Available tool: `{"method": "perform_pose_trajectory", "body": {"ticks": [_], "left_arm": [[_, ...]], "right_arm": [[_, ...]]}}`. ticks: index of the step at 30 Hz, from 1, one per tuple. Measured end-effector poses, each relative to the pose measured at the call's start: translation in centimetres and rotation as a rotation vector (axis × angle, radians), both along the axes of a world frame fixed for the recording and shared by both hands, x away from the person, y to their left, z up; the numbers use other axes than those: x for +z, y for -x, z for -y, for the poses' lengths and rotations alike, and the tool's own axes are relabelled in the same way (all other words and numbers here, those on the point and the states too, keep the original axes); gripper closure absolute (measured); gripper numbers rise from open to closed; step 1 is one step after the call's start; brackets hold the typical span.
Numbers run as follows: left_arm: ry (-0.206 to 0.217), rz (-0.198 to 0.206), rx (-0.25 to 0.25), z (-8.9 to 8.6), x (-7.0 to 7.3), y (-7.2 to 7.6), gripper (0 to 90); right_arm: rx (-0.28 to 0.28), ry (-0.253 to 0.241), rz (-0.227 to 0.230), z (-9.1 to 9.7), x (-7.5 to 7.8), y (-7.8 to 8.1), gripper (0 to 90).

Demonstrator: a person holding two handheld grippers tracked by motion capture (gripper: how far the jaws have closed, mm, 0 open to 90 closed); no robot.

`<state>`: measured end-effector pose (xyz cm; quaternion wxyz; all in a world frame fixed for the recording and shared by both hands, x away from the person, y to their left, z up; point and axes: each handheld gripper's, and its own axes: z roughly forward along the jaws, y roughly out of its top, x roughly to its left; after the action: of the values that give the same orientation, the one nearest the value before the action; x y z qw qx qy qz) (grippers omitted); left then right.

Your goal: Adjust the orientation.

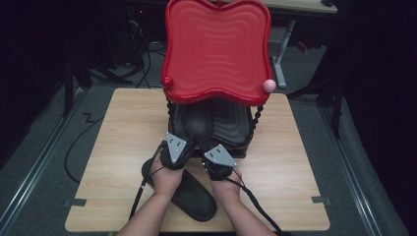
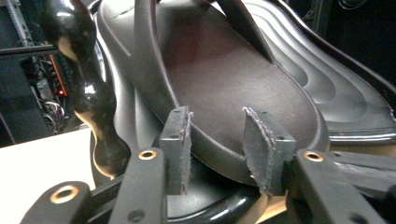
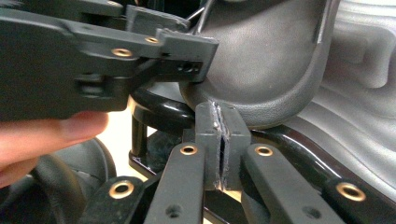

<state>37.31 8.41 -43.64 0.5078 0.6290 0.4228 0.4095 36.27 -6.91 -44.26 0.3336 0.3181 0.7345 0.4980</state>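
Observation:
A black slipper point(image 1: 196, 123) lies on the black lower tray point(image 1: 236, 129) of a two-tier stand, heel toward me. My left gripper point(image 1: 186, 142) is at that heel. In the left gripper view its jaws point(image 2: 217, 140) stand apart, one on each side of the heel's rim of the slipper point(image 2: 224, 79), and the pads do not press on it. My right gripper point(image 1: 216, 150) is just right of it. Its jaws point(image 3: 222, 126) are shut with nothing between them, right below the slipper's heel point(image 3: 271, 60). The left gripper point(image 3: 187, 51) shows at the upper left of that view.
A red wavy tray point(image 1: 216, 49) sits above the black one on twisted black posts point(image 2: 93, 93), with a pink ball point(image 1: 269, 85) at its right corner. A second black slipper point(image 1: 192, 196) lies on the wooden table point(image 1: 285, 172) under my hands. The floor around is dark.

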Motion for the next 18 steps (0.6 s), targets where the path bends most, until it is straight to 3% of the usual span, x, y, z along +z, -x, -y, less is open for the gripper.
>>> {"method": "perform_pose_trajectory", "body": {"ticks": [5,14,18], "left_arm": [[-0.008,0.005,0.005,0.1,0.0,-0.4,63.6],[0.023,-0.012,0.009,-0.3,-0.3,-0.6,59.6],[0.019,-0.013,0.013,-0.1,-0.3,-0.8,60.4]], "right_arm": [[-0.015,-0.005,0.008,0.6,0.3,-0.1,88.1],[-0.053,-0.010,-0.009,0.4,0.3,-2.0,88.0],[-0.053,-0.006,-0.005,0.5,0.3,-1.8,87.4]]}}
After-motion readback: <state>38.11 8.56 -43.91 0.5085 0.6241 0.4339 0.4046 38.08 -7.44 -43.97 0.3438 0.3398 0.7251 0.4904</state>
